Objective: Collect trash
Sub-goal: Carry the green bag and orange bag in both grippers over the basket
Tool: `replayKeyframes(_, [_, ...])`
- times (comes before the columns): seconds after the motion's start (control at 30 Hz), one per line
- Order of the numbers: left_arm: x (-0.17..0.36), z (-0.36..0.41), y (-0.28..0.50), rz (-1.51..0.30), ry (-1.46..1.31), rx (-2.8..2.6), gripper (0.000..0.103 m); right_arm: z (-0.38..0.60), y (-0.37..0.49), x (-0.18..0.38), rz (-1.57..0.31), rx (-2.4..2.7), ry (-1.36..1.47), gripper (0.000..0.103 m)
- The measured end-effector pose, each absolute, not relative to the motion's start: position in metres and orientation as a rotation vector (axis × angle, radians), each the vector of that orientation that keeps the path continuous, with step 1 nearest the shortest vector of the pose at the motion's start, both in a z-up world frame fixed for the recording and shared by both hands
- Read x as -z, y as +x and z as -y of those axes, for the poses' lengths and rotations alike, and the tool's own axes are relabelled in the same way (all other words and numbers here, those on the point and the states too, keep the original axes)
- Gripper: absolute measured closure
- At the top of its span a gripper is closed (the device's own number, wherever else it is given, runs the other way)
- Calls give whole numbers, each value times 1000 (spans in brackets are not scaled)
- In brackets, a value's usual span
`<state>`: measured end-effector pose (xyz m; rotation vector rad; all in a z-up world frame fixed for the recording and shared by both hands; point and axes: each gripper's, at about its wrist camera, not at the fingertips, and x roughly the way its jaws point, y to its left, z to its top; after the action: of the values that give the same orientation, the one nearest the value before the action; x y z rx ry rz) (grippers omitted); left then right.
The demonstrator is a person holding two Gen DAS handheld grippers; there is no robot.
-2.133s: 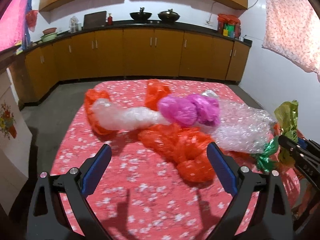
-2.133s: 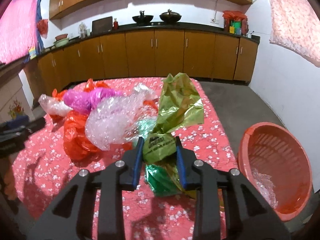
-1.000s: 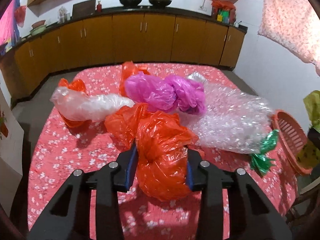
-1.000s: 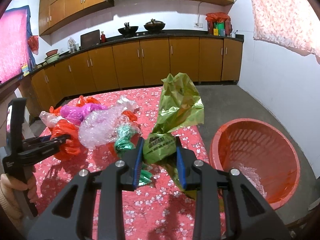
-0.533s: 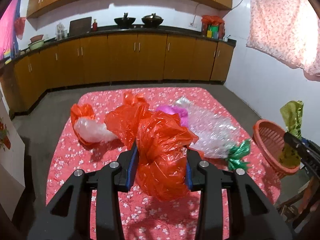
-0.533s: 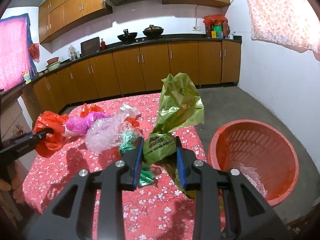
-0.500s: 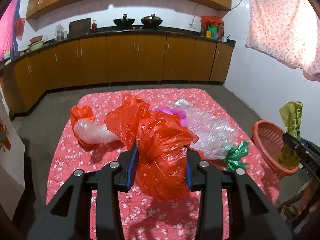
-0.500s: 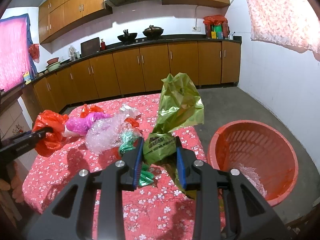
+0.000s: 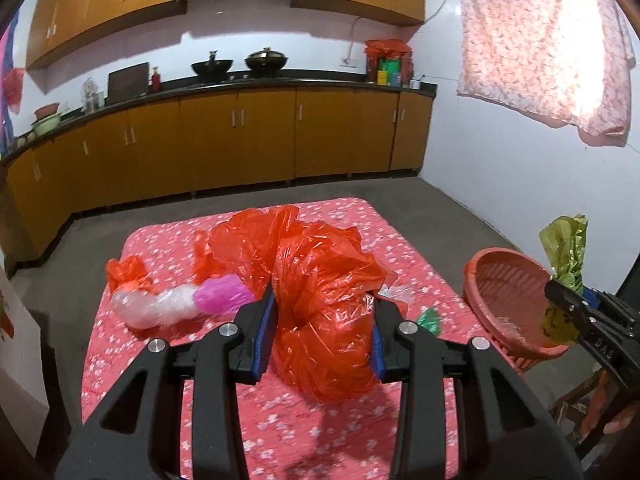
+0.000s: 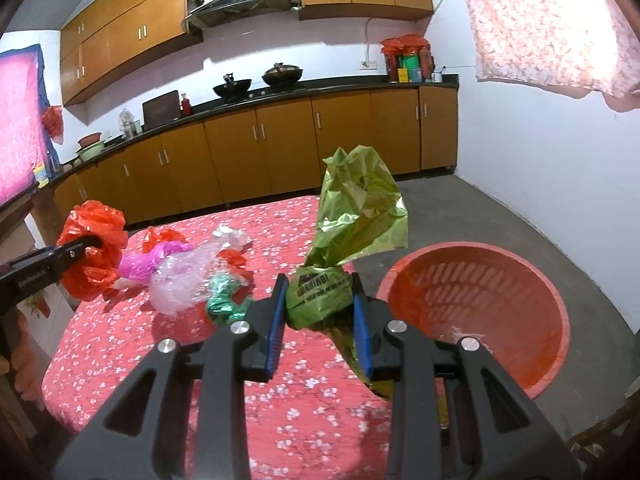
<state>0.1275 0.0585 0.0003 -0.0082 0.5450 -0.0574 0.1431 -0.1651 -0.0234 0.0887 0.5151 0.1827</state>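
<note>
While clamped in left gripper [image 9: 322,330]: crumpled orange bag [image 9: 324,300] | right gripper [image 10: 320,312] grips wrinkled green bag [image 10: 356,216]

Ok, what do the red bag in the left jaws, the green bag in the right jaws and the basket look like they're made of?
Red bag: thin glossy plastic film, translucent, finely creased.
Green bag: thin crinkly plastic film, slightly shiny and see-through, with dark print on it.
Basket: rigid moulded plastic, probably, with a smooth rim and slotted walls.
</note>
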Motion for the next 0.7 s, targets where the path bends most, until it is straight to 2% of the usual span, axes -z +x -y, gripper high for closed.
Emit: replayKeyframes(0.7, [6, 41, 151, -560, 76, 240, 64, 231, 140, 35, -531, -49, 145, 73])
